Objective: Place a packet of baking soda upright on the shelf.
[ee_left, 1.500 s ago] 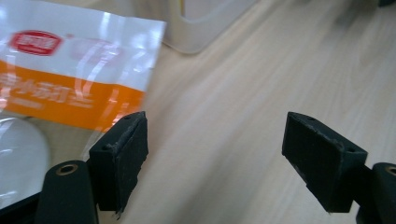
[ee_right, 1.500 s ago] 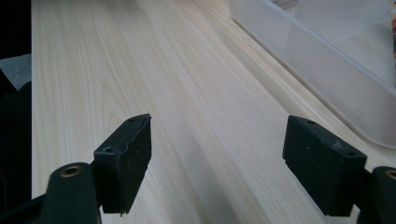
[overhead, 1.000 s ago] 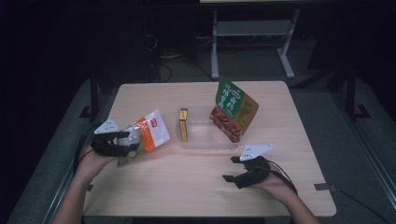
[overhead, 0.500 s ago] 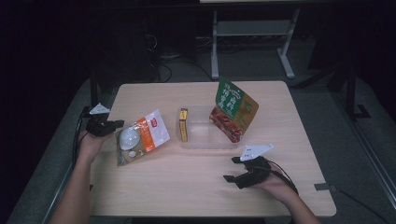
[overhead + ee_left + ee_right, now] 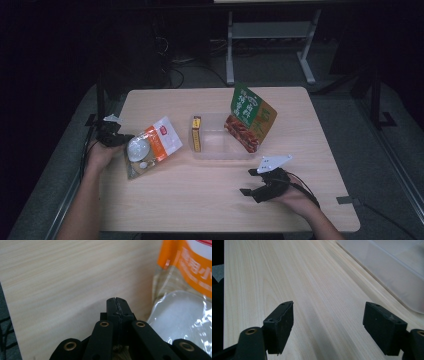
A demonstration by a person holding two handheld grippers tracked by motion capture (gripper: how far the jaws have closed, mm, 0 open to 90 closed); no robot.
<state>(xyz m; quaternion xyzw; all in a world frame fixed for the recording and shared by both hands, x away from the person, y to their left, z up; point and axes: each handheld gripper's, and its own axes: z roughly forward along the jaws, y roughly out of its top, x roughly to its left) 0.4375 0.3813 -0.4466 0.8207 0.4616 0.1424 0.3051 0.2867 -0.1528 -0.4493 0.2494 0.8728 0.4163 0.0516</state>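
so the light wood worktop carries everything here. In the middle there's a clear plastic tray with a green and orange snack bag leaning in its right end and a slim yellow box standing on edge at its left end. Left of the tray lies the orange and white pouch, flat on the worktop with its clear window facing up and something pale and round showing through it. The left tool sits at the left edge of the worktop, just beside the pouch's left side; in the left gripper view its jaws have just been closing and now meet with nothing between them, the pouch lying off to one side of the tips. The right tool rests near the front right of the worktop, jaws spread wide over bare wood, tray wall a bit ahead of it
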